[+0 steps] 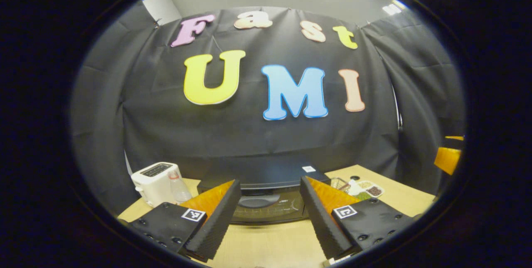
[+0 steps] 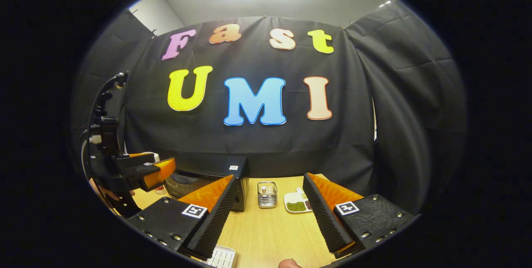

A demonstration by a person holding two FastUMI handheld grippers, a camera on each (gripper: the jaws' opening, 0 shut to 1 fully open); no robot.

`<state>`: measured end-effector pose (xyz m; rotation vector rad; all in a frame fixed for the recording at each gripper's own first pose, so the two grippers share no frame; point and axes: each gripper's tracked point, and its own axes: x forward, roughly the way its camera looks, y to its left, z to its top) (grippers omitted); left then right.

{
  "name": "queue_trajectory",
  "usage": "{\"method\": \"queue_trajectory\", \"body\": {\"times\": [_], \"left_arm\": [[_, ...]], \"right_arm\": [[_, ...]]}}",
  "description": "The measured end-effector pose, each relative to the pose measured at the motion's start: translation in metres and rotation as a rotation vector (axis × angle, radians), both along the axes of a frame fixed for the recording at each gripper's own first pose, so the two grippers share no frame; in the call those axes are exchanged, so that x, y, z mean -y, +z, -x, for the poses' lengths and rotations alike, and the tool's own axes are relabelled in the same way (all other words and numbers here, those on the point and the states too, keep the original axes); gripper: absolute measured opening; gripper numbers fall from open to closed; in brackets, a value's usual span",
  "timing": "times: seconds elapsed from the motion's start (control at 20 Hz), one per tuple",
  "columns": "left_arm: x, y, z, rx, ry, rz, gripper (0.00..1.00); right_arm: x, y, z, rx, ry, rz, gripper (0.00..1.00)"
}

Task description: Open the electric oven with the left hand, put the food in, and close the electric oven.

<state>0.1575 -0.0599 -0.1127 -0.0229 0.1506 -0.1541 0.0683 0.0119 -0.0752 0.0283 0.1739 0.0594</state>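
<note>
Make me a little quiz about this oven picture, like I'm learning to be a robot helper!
1. True or false: the oven door is already open.
2. Which sits left of the oven in the left gripper view: A) white toaster, B) wire basket, C) food tray?
3. Fill in: the left gripper is ____, with nothing between its fingers.

Key: 1 false, the door looks closed. 2 A. 3 open.

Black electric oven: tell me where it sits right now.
In the left gripper view the black electric oven sits on the wooden table, straight ahead, between the white toaster and the divided food tray.
</note>
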Motion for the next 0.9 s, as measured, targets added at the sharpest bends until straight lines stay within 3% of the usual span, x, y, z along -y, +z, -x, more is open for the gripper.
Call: {"method": "queue_trajectory", "body": {"times": [0.15, 0.3, 0.6, 0.9], "left_arm": [[0.001, 0.036, 0.030, 0.045, 0.038, 0.026, 0.91], [0.004, 0.064, 0.061, 0.089, 0.069, 0.030, 1.00], [0.016, 0.094, 0.128, 0.140, 0.104, -0.005, 1.00], [0.009, 0.106, 0.166, 0.139, 0.111, 0.000, 0.98]], "right_arm": [[0.018, 0.008, 0.011, 0.009, 0.021, -0.008, 0.96], [0.040, 0.016, 0.026, 0.024, 0.021, -0.026, 0.96], [0.081, 0.025, 0.055, 0.073, 0.036, -0.036, 0.96], [0.087, 0.028, 0.069, 0.073, 0.016, -0.054, 0.96]]}}
